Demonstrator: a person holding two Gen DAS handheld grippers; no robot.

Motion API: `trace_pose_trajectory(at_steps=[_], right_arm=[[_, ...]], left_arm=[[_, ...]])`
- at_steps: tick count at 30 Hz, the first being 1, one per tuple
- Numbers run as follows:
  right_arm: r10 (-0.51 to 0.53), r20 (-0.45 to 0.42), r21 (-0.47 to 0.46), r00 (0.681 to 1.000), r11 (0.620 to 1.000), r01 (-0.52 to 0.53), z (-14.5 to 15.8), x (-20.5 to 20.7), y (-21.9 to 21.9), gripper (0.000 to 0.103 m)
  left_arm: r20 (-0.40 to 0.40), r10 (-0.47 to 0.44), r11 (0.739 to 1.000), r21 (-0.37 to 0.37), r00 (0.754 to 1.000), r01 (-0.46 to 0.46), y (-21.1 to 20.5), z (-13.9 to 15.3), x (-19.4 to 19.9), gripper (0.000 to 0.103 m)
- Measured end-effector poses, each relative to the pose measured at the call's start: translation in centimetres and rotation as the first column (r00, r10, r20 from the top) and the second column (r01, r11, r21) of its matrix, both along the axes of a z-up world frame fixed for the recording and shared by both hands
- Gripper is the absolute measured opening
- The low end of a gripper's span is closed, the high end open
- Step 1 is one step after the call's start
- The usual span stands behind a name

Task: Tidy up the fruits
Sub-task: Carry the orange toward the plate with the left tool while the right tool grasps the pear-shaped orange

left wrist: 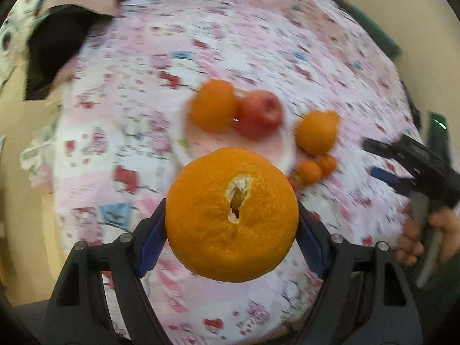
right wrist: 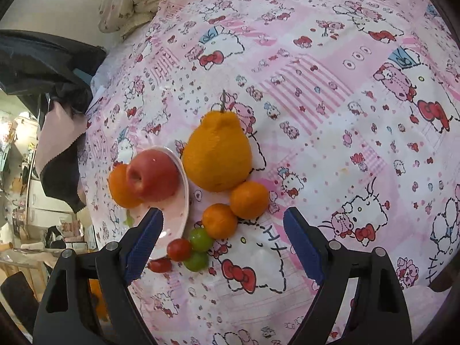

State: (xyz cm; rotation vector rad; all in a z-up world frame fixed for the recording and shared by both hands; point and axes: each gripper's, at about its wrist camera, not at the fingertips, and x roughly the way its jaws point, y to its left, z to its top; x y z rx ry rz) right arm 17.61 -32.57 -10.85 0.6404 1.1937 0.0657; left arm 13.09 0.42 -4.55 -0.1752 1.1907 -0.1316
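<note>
My left gripper point(left wrist: 231, 218) is shut on a big orange point(left wrist: 231, 215) with a torn navel, held above the table near a pink plate point(left wrist: 258, 149). The plate point(right wrist: 172, 224) holds a red apple point(right wrist: 153, 174) and an orange point(right wrist: 120, 187). A pear-shaped orange citrus point(right wrist: 217, 155), two small mandarins point(right wrist: 248, 199) point(right wrist: 220, 220), two green grapes point(right wrist: 201, 238) and cherry tomatoes point(right wrist: 178, 249) lie beside the plate. My right gripper point(right wrist: 222, 244) is open and empty, just short of the small fruit; it also shows in the left wrist view point(left wrist: 382, 158).
The table wears a pink cartoon-cat cloth point(right wrist: 330, 100). A dark cloth point(right wrist: 49, 66) hangs at the table's left edge. A patterned cushion point(right wrist: 132, 0) sits at the far left corner.
</note>
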Motion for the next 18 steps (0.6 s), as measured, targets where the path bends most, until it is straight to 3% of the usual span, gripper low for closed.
trace_pose_trajectory(at_steps=[5, 13, 18], right_arm=[[-0.034, 0.011, 0.017, 0.999, 0.999, 0.034, 0.4, 1.0, -0.4, 0.088], [-0.072, -0.022, 0.024, 0.997, 0.997, 0.072, -1.4, 4.2, -1.7, 0.088], [-0.071, -0.071, 0.052, 0.995, 0.996, 0.075, -4.3, 5.5, -1.8, 0.088]], left_arm=[[0.023, 0.127, 0.992, -0.029, 0.992, -0.126, 3.1, 0.4, 0.4, 0.077], [0.019, 0.154, 0.988, -0.032, 0.988, -0.153, 3.4, 0.0, 1.9, 0.077], [0.028, 0.136, 0.990, 0.031, 0.990, -0.136, 2.7, -0.8, 2.3, 0.077]])
